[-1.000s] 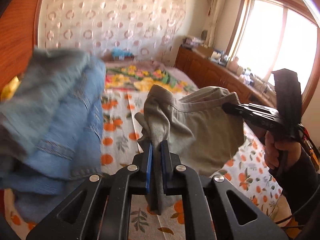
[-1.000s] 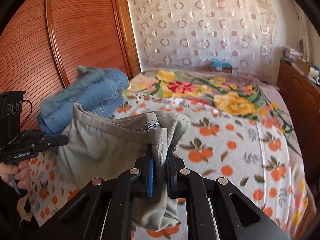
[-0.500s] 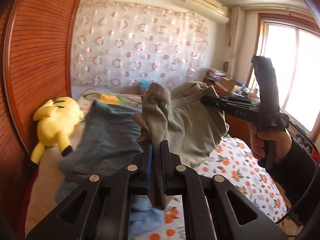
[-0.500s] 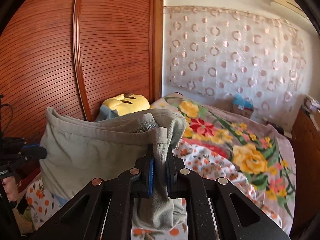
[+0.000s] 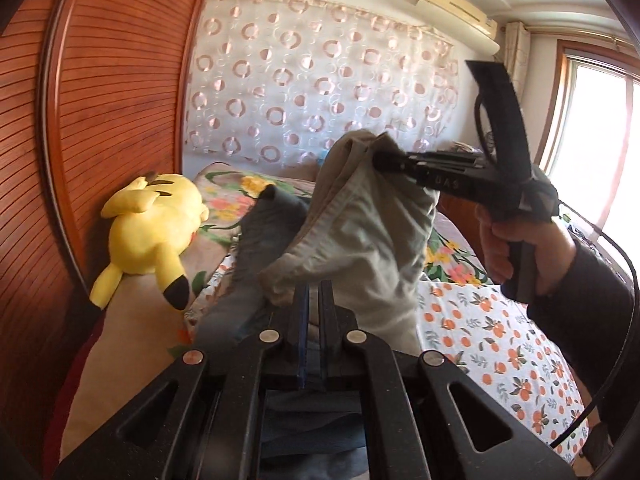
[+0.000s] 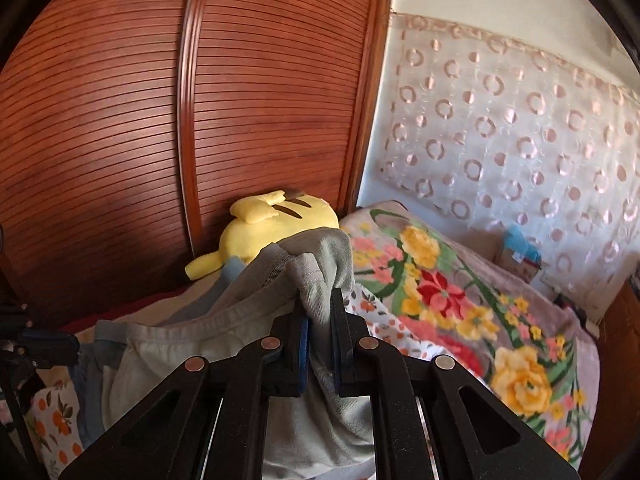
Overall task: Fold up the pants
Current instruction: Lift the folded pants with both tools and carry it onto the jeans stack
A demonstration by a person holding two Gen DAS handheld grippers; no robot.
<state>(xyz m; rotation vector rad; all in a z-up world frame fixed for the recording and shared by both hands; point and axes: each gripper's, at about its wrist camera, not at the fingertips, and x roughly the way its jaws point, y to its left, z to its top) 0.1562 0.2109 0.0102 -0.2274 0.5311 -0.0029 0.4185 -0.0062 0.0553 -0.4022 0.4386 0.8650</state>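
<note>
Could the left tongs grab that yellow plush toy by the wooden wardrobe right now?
Probably not as things stand. The left tongs are shut on the grey pants, which the right tongs also hold up. The yellow plush toy lies unobstructed on the bed, but off to the side.

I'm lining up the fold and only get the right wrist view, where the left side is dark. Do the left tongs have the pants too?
Observer: Yes. The left tongs are shut on a bunched edge of the grey pants.
Operator: How do my right tongs sit relative to them?
Observer: The right tongs pinch the waistband's top corner, higher in the left wrist view than the left tongs' grip.
Operator: Is my cable near the cloth?
Observer: No. The black cable loops out behind the hand on the handle, apart from the pants.
</note>
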